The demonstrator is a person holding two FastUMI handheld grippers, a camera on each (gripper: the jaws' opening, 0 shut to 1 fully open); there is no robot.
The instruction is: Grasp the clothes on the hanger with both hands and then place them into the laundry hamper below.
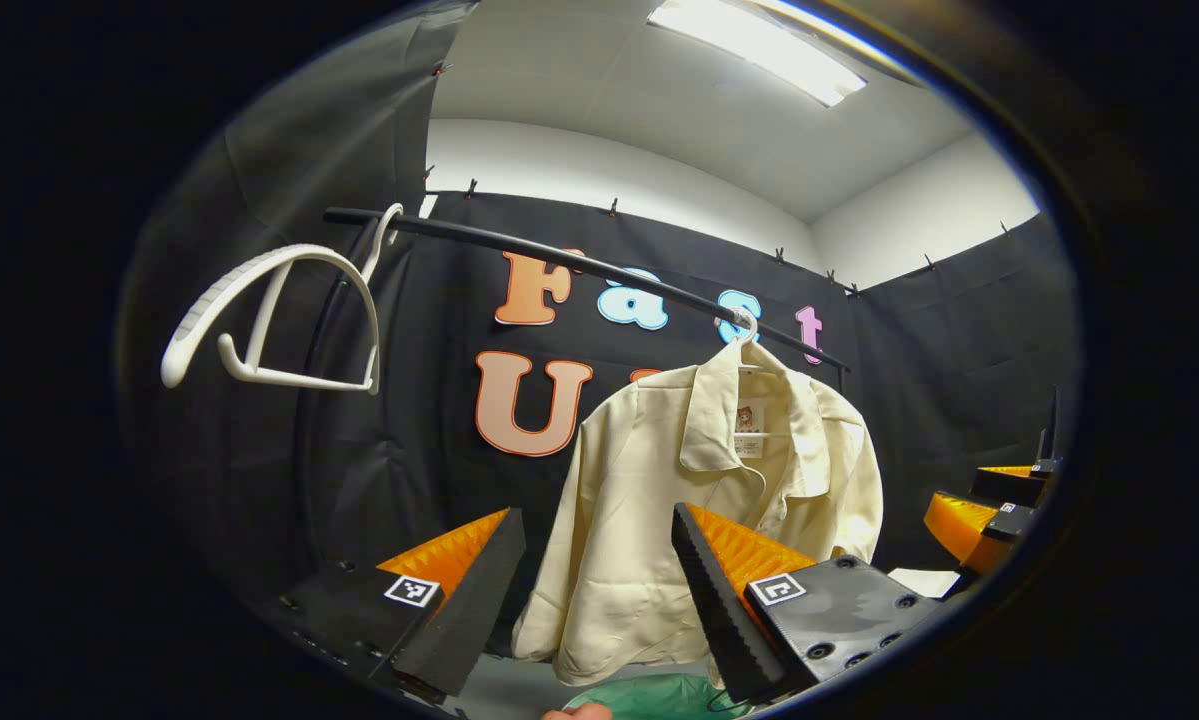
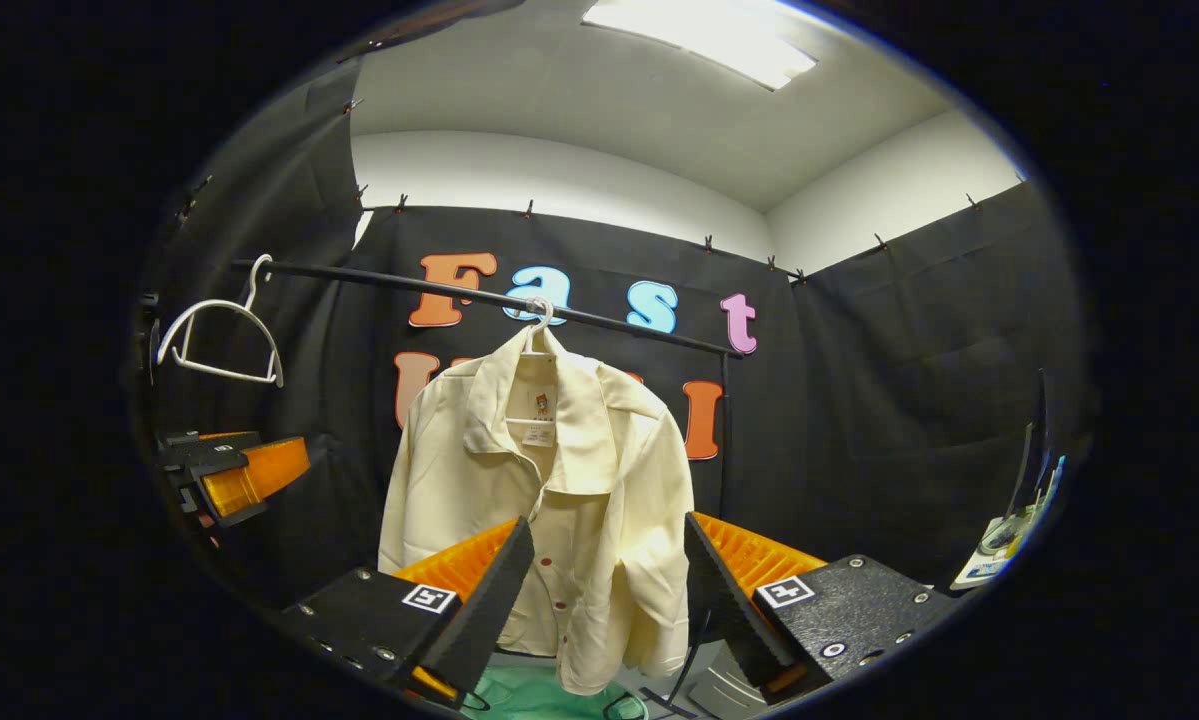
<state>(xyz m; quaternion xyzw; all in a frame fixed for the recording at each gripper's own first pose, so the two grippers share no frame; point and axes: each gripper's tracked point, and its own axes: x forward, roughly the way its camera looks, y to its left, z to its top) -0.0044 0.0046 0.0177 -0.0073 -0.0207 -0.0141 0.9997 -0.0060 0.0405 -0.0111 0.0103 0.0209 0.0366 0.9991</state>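
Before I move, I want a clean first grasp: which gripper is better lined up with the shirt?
Right. Its open fingers frame the shirt's buttoned front squarely. The left gripper faces it from the side, shirt off-centre.

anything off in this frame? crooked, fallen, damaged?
Nothing damaged or fallen. The cream shirt hangs on its hanger from the rail, collar a bit rumpled. A spare white hanger hangs bare near the rail's end. Both tools, left and right, are open, short of the shirt.

Black cloth walls (image 2: 909,380), ceiling light (image 2: 699,30)
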